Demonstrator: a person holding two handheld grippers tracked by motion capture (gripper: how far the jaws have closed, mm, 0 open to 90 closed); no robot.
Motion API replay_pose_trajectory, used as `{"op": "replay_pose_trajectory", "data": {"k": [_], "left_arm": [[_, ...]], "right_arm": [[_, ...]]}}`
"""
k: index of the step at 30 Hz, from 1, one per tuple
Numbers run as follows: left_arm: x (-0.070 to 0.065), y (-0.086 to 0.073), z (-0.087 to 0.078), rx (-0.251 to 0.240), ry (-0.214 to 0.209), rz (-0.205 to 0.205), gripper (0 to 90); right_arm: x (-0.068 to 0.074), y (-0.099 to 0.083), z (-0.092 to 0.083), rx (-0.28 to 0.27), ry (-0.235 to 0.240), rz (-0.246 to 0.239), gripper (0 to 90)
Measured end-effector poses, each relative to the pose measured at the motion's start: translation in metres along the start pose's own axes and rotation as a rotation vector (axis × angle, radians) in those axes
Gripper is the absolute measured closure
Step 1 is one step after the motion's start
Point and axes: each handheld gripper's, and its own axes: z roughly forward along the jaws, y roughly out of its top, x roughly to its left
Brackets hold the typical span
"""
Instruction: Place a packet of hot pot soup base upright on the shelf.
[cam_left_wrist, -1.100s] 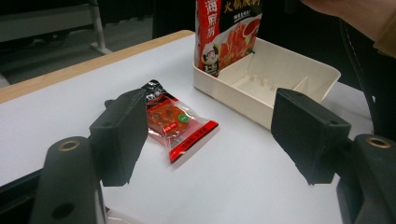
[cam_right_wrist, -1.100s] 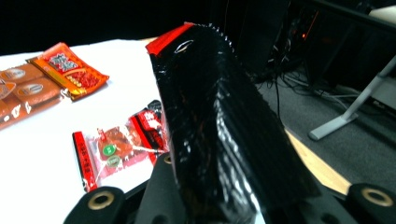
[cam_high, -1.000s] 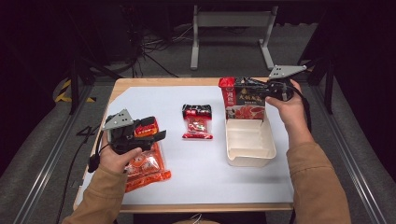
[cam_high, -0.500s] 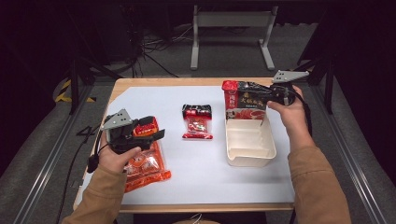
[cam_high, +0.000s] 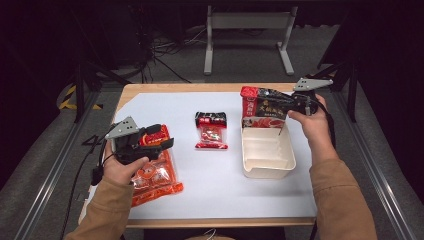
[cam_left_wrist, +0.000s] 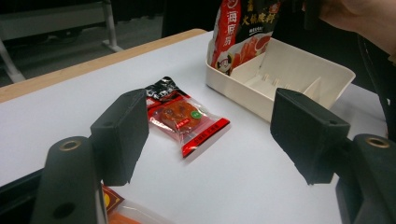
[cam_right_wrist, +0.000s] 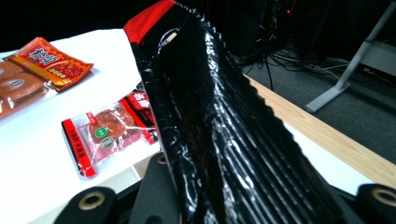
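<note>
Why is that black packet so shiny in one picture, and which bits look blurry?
Right gripper view: the black sauce packet sits close to the lens, its crinkled foil catching bright glare; the small red snack packet behind is slightly soft. Left gripper view: the left claw looms large and dark. High view: the white table sheet is evenly lit, the surrounding room almost black.
</note>
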Motion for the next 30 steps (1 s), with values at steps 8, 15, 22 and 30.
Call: {"op": "replay_pose_trajectory", "data": {"k": [8, 15, 22, 30], "left_arm": [[0.002, 0.0, 0.001, 0.005, 0.0, -0.003, 28.8], [0.003, 0.0, 0.0, 0.005, 0.011, -0.003, 28.7], [0.008, 0.001, -0.005, 0.006, 0.037, 0.012, 28.7], [0.016, 0.001, -0.015, 0.008, 0.068, 0.017, 29.3]], "right_arm": [[0.004, -0.002, -0.004, -0.006, -0.015, 0.055, 39.3], [0.007, -0.008, -0.024, 0.006, -0.115, 0.091, 27.5], [0.01, -0.019, -0.051, -0.022, -0.166, 0.116, 26.9], [0.011, -0.036, -0.07, -0.038, -0.171, 0.133, 26.7]]}}
